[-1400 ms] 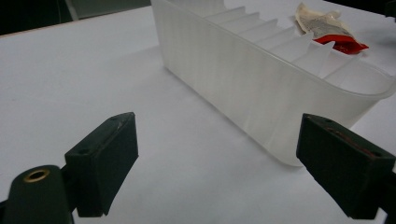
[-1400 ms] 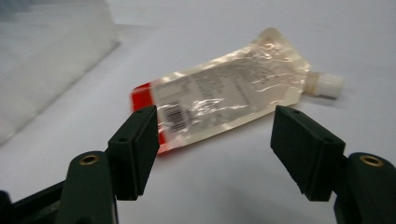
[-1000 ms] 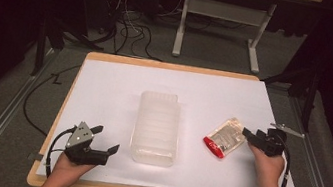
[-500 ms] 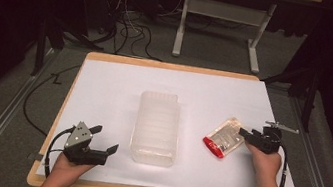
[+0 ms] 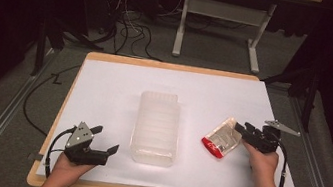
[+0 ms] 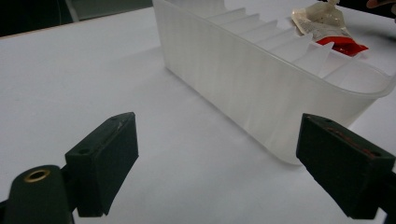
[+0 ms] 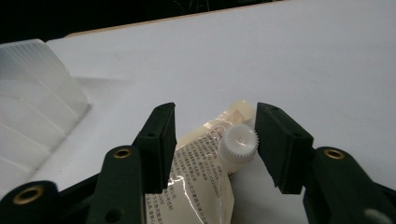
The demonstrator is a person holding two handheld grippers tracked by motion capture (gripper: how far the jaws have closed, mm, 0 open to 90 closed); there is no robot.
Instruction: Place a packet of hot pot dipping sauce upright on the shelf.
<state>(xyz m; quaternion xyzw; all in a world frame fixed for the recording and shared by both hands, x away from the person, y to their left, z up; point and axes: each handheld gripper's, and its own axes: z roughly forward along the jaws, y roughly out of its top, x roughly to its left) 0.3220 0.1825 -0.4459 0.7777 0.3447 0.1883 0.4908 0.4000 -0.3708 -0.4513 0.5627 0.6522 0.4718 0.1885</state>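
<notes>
Pouch (image 5: 221, 138) lying right of ribbed clear tray (image 5: 157, 128), white screw cap (image 7: 238, 145) sitting between jaws. Going left to right: left gripper (image 5: 105, 141) parked wide open, empty; right gripper (image 7: 214, 140) just closing around cap, pads not yet pressing. Risk: round cap squirting sideways, off-centre squeeze.

Dim room — grey carpet (image 5: 211, 55), white desk frame (image 5: 223, 11), tangled cables (image 5: 125, 21)

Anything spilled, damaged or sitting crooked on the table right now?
Nothing stands out. The spouted pouch lies flat and slanted on the white table, cap on, nothing leaked, its capped end between the right gripper jaws, which have been closing. The clear divided tray sits upright, undamaged.
</notes>
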